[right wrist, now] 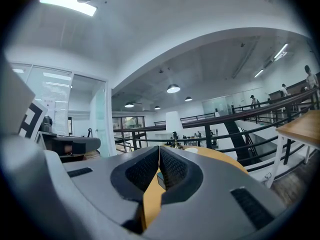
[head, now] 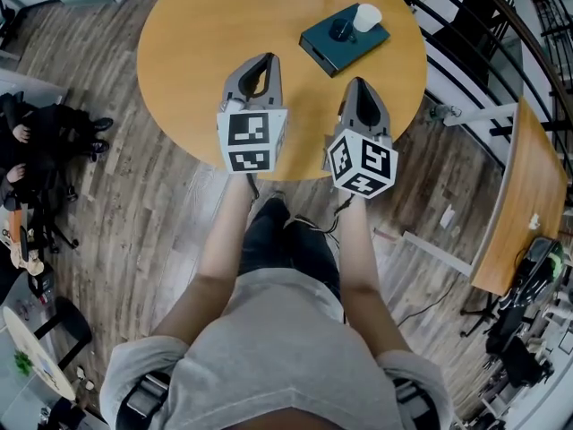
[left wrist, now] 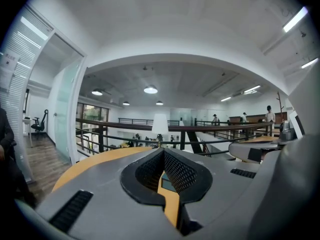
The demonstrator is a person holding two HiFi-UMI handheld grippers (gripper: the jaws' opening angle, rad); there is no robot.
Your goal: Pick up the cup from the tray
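Note:
A white cup (head: 367, 16) stands on the far right corner of a dark teal tray (head: 333, 50), which lies on the round wooden table (head: 215, 25). A small dark round thing (head: 341, 30) sits on the tray beside the cup. My left gripper (head: 266, 59) hovers over the table's near middle, left of the tray, with its jaws shut and empty. My right gripper (head: 356, 82) is just short of the tray's near corner, also shut on nothing. In the left gripper view (left wrist: 163, 151) and the right gripper view (right wrist: 159, 148) the pads meet at the tips.
The table's near edge (head: 295, 176) runs under both marker cubes. A second wooden table (head: 524, 195) and a black railing (head: 466, 34) stand to the right. A person in dark clothes (head: 40, 141) sits at the far left on the plank floor.

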